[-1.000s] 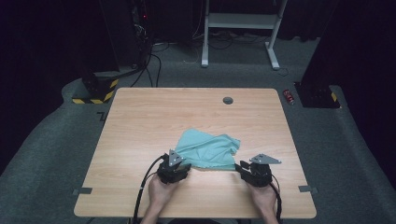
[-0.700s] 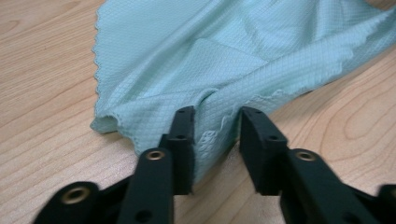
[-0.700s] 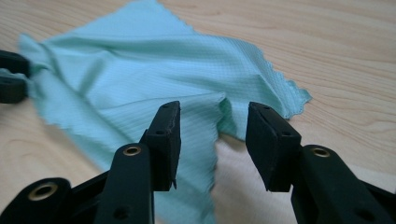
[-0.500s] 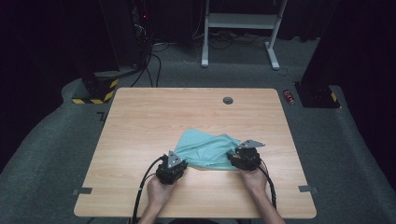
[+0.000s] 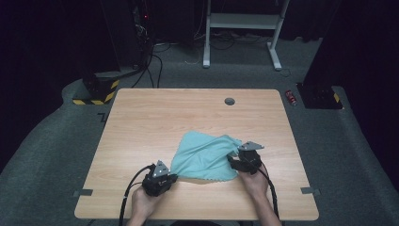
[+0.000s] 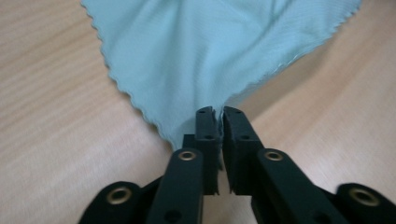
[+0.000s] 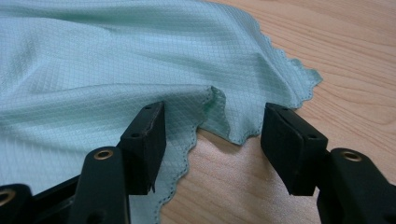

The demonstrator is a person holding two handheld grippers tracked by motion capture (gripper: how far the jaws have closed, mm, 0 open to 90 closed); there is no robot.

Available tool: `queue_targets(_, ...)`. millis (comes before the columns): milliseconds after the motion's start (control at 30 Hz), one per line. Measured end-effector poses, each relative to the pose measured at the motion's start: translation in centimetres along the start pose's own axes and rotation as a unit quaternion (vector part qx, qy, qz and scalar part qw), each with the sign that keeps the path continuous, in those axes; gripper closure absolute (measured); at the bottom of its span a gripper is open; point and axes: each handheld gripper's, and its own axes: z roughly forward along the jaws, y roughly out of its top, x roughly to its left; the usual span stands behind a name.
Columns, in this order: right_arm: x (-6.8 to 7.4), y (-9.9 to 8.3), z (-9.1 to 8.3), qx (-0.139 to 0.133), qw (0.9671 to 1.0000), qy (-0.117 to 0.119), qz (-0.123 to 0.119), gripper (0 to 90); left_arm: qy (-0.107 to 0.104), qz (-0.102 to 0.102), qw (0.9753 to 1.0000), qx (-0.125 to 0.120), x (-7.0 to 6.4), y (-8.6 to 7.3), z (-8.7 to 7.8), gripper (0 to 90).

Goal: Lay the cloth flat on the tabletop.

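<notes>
Our left gripper [image 6: 218, 116] is clamped on the teal cloth's [image 5: 204, 157] corner; our right gripper [image 7: 212, 123] gapes around a raised fold and may close on air, missing it.

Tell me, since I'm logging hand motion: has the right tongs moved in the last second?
Yes. The right tongs moved left and farther up the table, reaching the cloth's right edge.
</notes>
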Motion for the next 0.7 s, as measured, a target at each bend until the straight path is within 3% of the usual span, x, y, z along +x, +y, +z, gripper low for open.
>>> queue_targets(67, 0.0, 0.0, 0.0, 0.000, 1.0000, 0.000, 0.000, 40.3, 0.008, 0.006, 0.9999, 0.008, -0.2, -0.1, -0.5, 78.2)
queue_targets(133, 0.0, 0.0, 0.0, 0.000, 1.0000, 0.000, 0.000, 40.3, 0.013, -0.005, 0.9999, -0.003, 0.0, 0.0, -1.0, 69.1)
queue_targets(200, 0.0, 0.0, 0.0, 0.000, 1.0000, 0.000, 0.000, 40.4, 0.012, -0.032, 0.9992, -0.022, 0.7, 0.4, -1.4, 66.7)
queue_targets(267, 0.0, 0.0, 0.0, 0.000, 1.0000, 0.000, 0.000, 40.3, 0.013, -0.054, 0.9981, -0.026, 1.2, 0.7, -1.2, 59.6)
queue_targets(367, 0.0, 0.0, 0.0, 0.000, 1.0000, 0.000, 0.000, 40.3, 0.033, -0.060, 0.9975, -0.015, 1.9, 1.3, 0.0, 59.6)
queue_targets(533, 0.0, 0.0, 0.0, 0.000, 1.0000, 0.000, 0.000, 40.4, 0.063, -0.051, 0.9967, -0.006, 3.0, 2.1, 2.1, 64.7)
queue_targets(633, 0.0, 0.0, 0.0, 0.000, 1.0000, 0.000, 0.000, 40.3, 0.069, -0.054, 0.9961, -0.015, 3.8, 3.3, 2.3, 62.9)
queue_targets(700, 0.0, 0.0, 0.0, 0.000, 1.0000, 0.000, 0.001, 40.4, 0.063, -0.068, 0.9954, -0.025, 4.9, 4.6, 2.5, 60.5)
